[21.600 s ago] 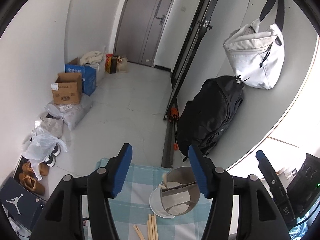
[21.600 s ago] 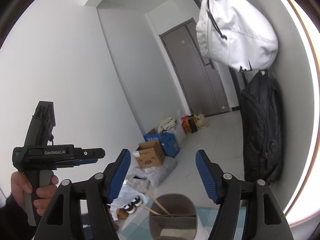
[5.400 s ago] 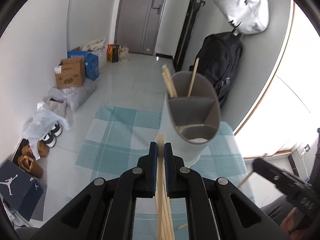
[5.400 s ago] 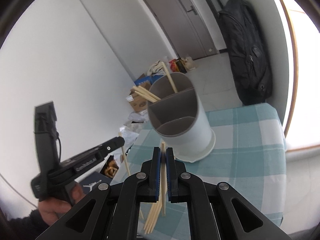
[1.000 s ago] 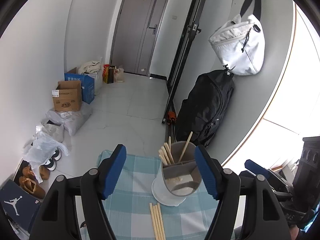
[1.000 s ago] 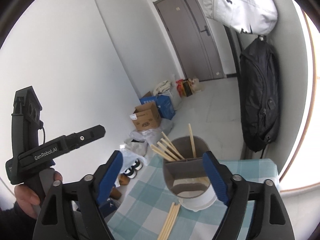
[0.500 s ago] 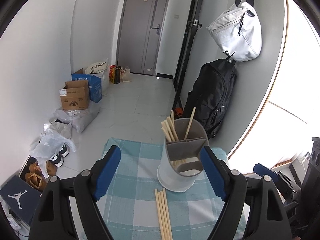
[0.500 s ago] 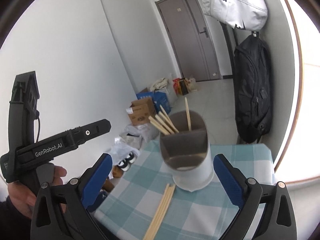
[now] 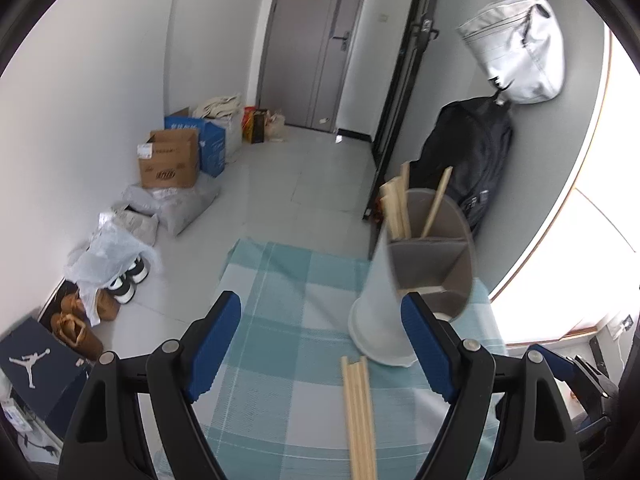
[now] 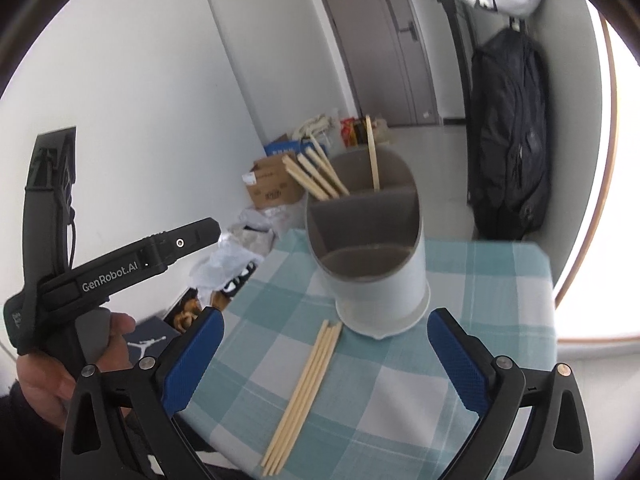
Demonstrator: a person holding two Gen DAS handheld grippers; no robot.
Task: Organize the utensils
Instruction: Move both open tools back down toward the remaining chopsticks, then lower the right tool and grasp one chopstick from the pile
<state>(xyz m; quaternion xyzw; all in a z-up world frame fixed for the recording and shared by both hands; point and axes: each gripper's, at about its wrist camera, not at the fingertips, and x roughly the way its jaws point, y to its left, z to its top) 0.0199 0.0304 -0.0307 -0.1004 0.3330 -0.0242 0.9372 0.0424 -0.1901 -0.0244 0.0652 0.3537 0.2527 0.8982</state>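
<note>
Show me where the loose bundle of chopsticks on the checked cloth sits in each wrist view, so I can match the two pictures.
Left wrist view: the loose chopsticks lie low and centre-right, running to the bottom edge, just in front of the holder's base.
Right wrist view: the same bundle runs diagonally low and centre-left, its top ends beside the holder's base.
Shared landmark: the grey divided utensil holder, chopsticks standing in its far compartment.

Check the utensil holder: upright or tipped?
Upright: the utensil holder stands on its base on the checked cloth, chopsticks sticking from its back compartment.
</note>
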